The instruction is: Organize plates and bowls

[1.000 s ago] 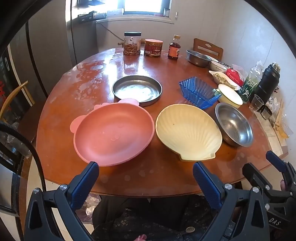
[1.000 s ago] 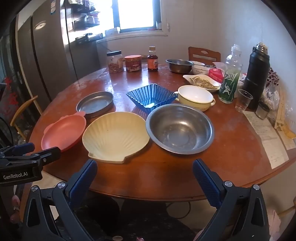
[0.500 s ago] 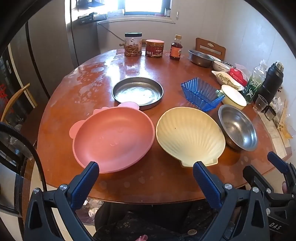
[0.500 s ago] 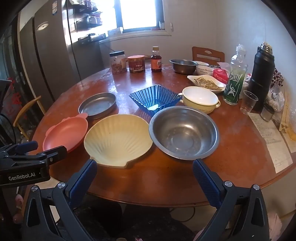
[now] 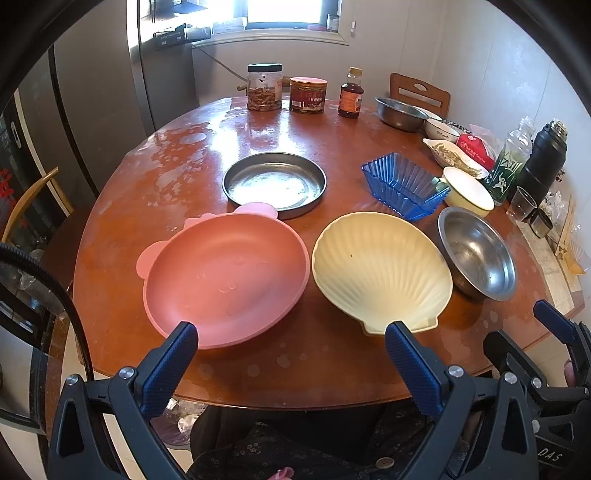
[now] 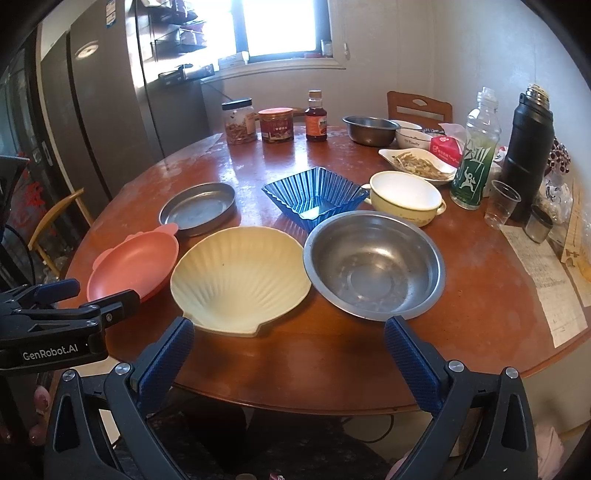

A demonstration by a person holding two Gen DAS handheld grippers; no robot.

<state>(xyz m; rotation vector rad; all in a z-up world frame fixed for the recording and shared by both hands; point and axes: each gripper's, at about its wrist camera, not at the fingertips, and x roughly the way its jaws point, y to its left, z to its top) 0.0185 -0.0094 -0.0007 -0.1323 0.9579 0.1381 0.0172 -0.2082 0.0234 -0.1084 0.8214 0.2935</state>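
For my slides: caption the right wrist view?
Open right hand-held gripper faces shell plate and steel bowl.

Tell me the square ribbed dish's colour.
Translucent blue dish, clearest in the right wrist view.

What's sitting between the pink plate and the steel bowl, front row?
The cream shell-shaped plate lies between the pink plate and the steel bowl; clearest in the right wrist view.

Daylight pours from the window [image 6: 280, 27] behind the bench [image 5: 207, 125], blown out to white in both views. It throws patchy glare across the bench's far half and the steel pan [image 5: 275, 183]. Fisheye bending curves the edges into black corners; focus stays sharp.
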